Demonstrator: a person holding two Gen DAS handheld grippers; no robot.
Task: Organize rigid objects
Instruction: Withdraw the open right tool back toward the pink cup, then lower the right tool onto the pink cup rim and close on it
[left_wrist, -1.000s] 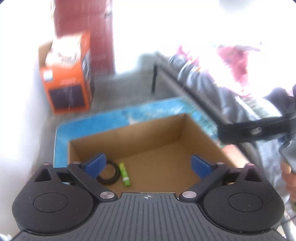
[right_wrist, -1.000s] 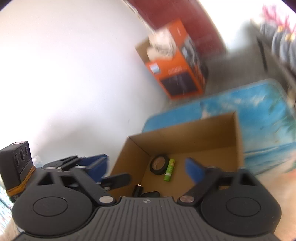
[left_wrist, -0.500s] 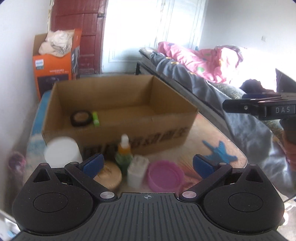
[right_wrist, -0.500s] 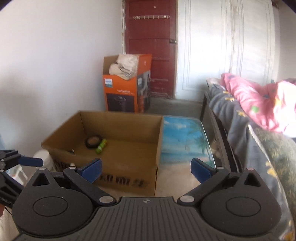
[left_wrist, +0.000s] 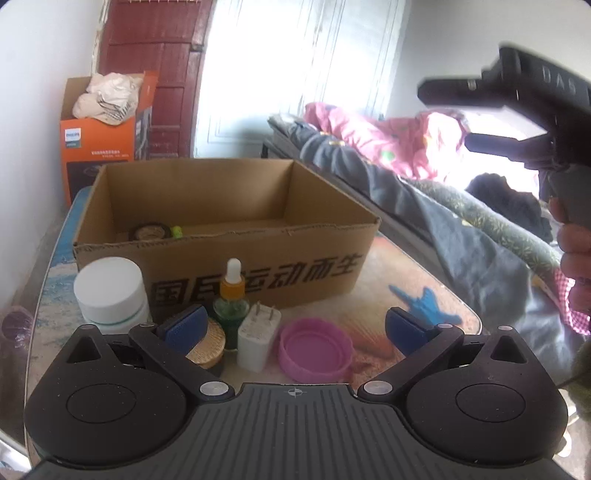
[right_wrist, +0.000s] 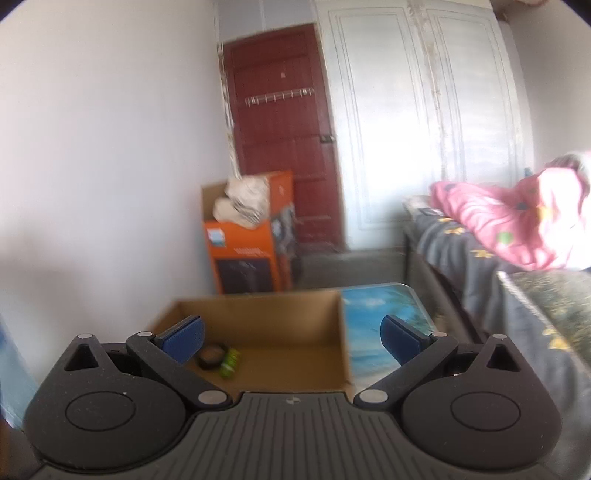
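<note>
An open cardboard box stands on the table and holds a black tape roll and a green tube. In front of it are a white jar, a green dropper bottle, a white plug adapter, a pink lid and a wooden round lid. My left gripper hangs open just above these items. My right gripper is open, raised above the box, with the tape roll and tube below it.
An orange carton with cloth inside stands by a red door. A bed with grey and pink bedding runs along the right. The table has a beach print. A person's hand holds the other gripper at the right.
Both grippers pulled back and up from the box. The left wrist view went from looking into the box to the items in front of it. Both jaws stayed open.
</note>
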